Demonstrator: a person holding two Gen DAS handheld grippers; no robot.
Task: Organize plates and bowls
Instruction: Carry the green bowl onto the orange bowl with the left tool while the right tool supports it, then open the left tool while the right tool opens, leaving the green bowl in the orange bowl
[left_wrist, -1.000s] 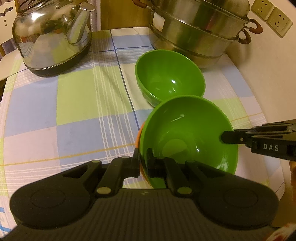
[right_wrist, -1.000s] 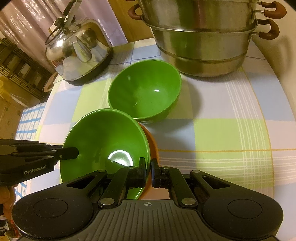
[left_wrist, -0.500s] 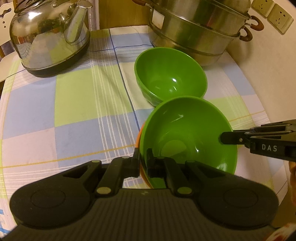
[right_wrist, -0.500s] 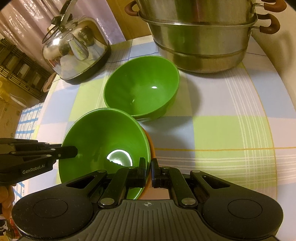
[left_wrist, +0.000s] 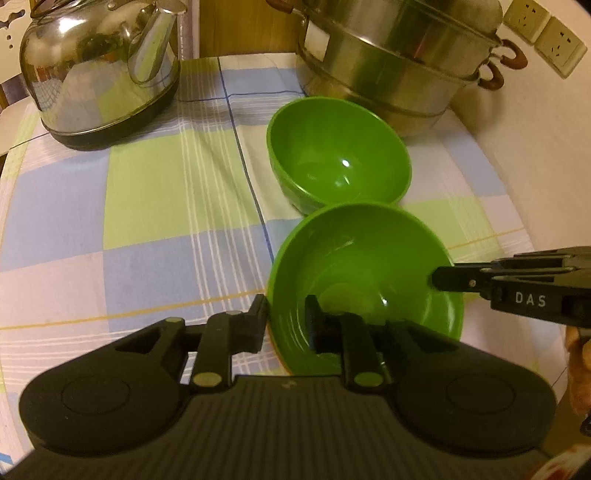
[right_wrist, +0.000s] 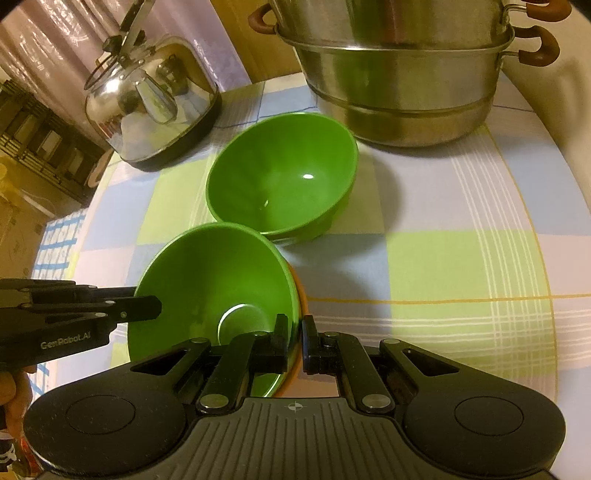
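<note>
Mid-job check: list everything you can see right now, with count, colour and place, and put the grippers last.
near bowl: one, green, nested in an orange dish, nearest the grippers.
orange dish: one, only an edge shows under the near bowl.
far bowl: one, green, beyond the near bowl, before the steamer.
steamer pot: one, steel, stacked tiers, brown handles, back right.
kettle: one, shiny steel, back left.
tablecloth: one, checked blue, green and white.
wall sockets: two, cream.
left gripper: black, jaws opening astride the near bowl's rim.
right gripper: black, shut on the opposite rim.
</note>
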